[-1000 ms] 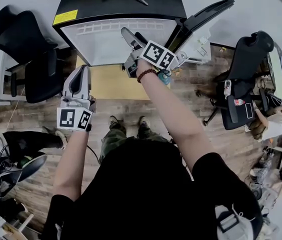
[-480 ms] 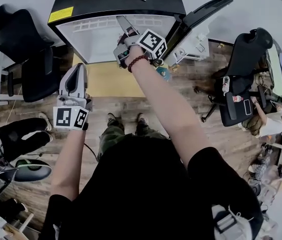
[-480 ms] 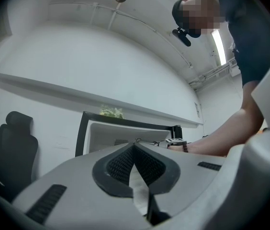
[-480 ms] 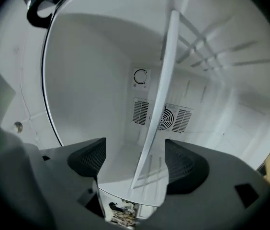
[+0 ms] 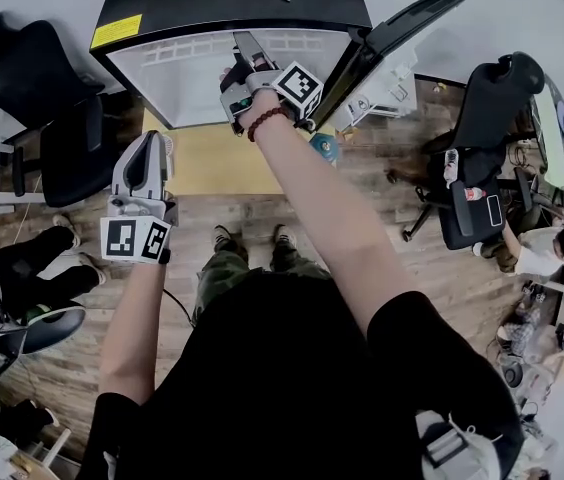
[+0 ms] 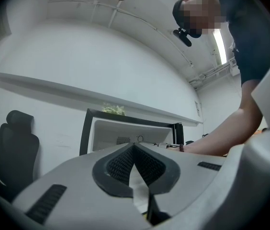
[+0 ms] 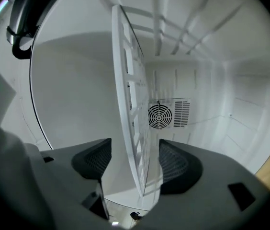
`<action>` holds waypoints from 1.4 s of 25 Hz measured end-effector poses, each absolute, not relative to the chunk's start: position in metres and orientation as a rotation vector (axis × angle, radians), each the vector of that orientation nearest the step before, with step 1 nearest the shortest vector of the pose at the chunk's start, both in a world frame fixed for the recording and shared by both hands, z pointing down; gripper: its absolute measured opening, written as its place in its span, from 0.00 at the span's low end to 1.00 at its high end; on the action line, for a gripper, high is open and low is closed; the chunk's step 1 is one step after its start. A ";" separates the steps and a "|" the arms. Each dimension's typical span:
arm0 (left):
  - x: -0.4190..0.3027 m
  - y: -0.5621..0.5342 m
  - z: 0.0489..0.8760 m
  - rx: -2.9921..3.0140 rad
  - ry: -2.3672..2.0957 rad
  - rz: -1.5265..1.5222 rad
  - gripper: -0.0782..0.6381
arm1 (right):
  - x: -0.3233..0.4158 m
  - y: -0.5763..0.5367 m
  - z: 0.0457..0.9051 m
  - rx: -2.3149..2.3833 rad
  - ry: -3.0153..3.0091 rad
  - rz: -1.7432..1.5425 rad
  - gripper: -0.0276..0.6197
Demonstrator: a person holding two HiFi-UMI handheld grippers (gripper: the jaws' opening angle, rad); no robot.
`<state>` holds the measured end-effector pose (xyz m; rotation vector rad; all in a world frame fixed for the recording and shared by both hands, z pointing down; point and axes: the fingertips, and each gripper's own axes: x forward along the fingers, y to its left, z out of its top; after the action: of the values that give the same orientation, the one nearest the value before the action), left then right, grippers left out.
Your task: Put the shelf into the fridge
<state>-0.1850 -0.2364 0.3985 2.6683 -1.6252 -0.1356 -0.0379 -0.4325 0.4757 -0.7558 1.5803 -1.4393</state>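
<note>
The fridge (image 5: 334,50) stands open, with a black top and a white inside. My right gripper (image 5: 241,52) reaches into its opening. In the right gripper view the white slatted shelf (image 7: 128,109) stands edge-on between the jaws of my right gripper (image 7: 134,159). The jaws are closing, with a gap still showing on each side of the shelf. My left gripper (image 5: 148,146) hangs low at the left, away from the fridge. Its pads meet in the left gripper view, so my left gripper (image 6: 134,150) is shut on nothing.
The fridge door (image 5: 402,28) swings out to the right. A round fan grille (image 7: 160,115) sits in the back wall. A yellow mat (image 5: 212,163) lies before the fridge. Black office chairs stand left (image 5: 32,78) and right (image 5: 492,108). A seated person (image 5: 542,243) is at far right.
My right gripper has moved left and deeper into the fridge opening. My left gripper has drifted slightly up and left. The legs of the person at left have shifted.
</note>
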 end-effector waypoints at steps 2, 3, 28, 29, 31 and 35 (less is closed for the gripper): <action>-0.187 -0.236 0.401 2.665 -1.625 -0.127 0.14 | -0.039 -0.435 0.477 -0.754 1.586 -1.439 0.49; -0.188 -0.235 0.402 2.662 -1.626 -0.124 0.14 | -0.040 -0.437 0.476 -0.749 1.583 -1.439 0.47; -0.188 -0.232 0.413 2.652 -1.596 -0.107 0.14 | -0.037 -0.450 0.483 -0.829 1.456 -1.465 0.13; -0.188 -0.232 0.413 2.651 -1.596 -0.105 0.14 | -0.036 -0.451 0.483 -0.833 1.446 -1.475 0.13; -0.189 -0.231 0.414 2.648 -1.598 -0.103 0.14 | -0.036 -0.453 0.484 -0.842 1.447 -1.480 0.13; -0.189 -0.232 0.415 2.642 -1.600 -0.100 0.14 | -0.036 -0.452 0.484 -0.832 1.454 -1.457 0.12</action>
<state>-0.1893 -0.2318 0.4153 2.6419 -1.6002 -0.0996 -0.0364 -0.4522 0.4836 -0.8318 1.4537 -1.4574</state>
